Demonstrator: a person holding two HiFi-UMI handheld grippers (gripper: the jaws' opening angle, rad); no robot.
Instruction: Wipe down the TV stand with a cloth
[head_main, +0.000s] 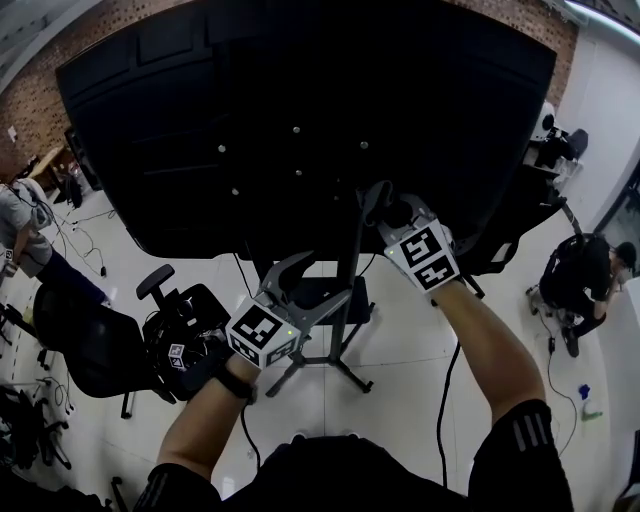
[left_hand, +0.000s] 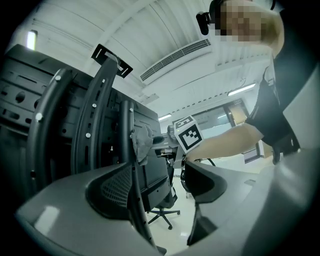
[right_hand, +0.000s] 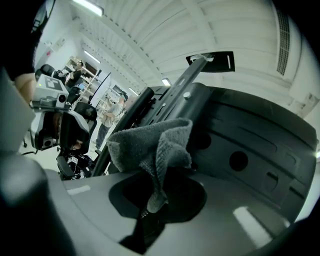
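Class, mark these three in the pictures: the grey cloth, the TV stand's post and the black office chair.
grey cloth (right_hand: 150, 147), right gripper view, on its bunched middle fold.
TV stand's post (head_main: 355, 250), head view, midway down the thin dark upright.
black office chair (head_main: 92, 350), head view, on its broad back.

No words, brand names or numbers are legible anywhere in these views. The only signs are black-and-white square code patterns, printed on the marker cube (head_main: 262, 335) of the left gripper (head_main: 316, 284) and on its twin (head_main: 430, 258) on the right gripper (head_main: 385, 205).
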